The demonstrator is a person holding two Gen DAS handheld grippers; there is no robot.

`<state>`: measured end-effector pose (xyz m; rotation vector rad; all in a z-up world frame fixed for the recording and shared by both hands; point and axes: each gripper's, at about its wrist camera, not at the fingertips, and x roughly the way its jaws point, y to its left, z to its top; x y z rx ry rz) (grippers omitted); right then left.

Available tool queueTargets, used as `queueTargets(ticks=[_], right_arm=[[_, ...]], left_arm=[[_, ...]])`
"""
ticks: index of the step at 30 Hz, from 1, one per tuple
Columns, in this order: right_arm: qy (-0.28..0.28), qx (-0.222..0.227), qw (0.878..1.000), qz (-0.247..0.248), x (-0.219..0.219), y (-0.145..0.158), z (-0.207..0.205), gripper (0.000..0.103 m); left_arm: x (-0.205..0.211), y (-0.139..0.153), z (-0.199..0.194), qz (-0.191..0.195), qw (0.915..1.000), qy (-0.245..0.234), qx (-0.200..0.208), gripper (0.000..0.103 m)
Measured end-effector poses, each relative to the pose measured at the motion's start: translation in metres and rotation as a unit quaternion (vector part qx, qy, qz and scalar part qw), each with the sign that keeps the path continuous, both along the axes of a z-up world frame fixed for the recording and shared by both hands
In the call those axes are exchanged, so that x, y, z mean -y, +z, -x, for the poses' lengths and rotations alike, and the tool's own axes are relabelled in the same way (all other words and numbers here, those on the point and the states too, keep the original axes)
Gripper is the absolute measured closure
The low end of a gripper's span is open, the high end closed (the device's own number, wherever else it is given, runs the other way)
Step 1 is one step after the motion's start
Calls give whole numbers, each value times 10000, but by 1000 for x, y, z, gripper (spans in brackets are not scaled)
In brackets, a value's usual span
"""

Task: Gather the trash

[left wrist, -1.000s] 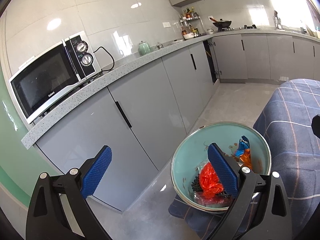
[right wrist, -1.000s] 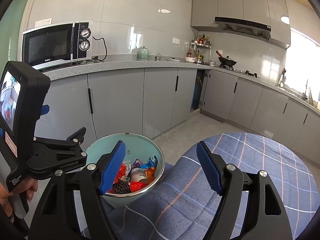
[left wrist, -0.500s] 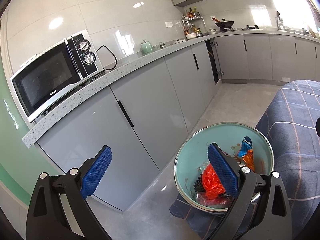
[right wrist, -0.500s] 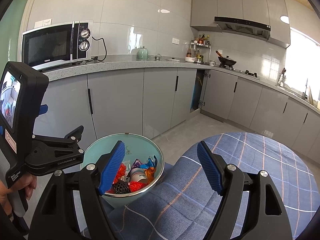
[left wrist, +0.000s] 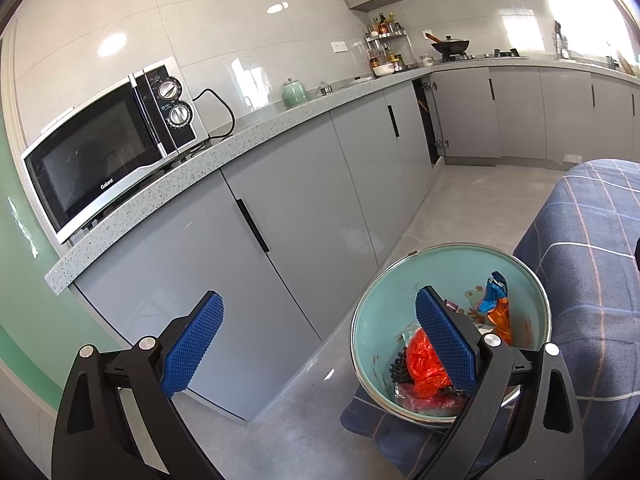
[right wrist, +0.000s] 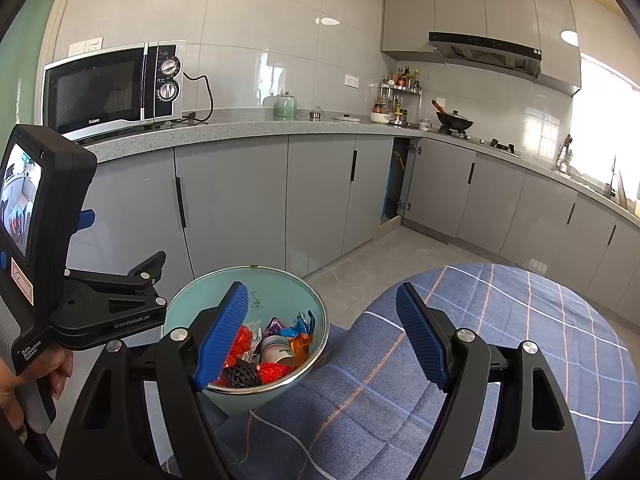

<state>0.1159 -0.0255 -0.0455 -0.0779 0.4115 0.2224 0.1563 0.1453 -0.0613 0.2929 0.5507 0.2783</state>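
Observation:
A teal trash bin [left wrist: 400,280] with a metal rim stands beside the cloth-covered table. It holds a red wrapper [left wrist: 424,364], a blue-and-orange wrapper [left wrist: 496,308] and a black mesh piece. In the right wrist view the bin [right wrist: 264,292] also shows a white cup [right wrist: 276,350] among the wrappers. My left gripper [left wrist: 320,340] is open and empty, its right finger hanging over the bin. My right gripper [right wrist: 324,336] is open and empty too, its left finger over the bin's rim and its right finger above the table.
A blue plaid cloth [right wrist: 500,340] covers the round table at the right. Grey cabinets [right wrist: 232,208] and a counter with a microwave [right wrist: 112,88] run behind the bin. A person's hand [right wrist: 40,372] grips the left unit's handle [right wrist: 48,220] at the left edge.

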Motion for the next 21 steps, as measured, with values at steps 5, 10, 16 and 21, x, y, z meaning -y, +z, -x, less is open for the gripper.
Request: queueTargets(ticks=[5,10,16,21], right_arm=[[-2,1,10000,20,0,0,-1,26],[-13,1,10000,26,0,0,-1,26],[-35,24,10000,3,1,-1,-1,26],[-57,16,10000,-3,2,-1,-1,26]], left_arm=[[-3,1,-2,10,10000,61,8,5],[-3,1,-2,-7,9999,99,24,5],[-1,-1,0,-102,9998,156,61,5],[1,-2,0,-122,9998,163,29,5]])
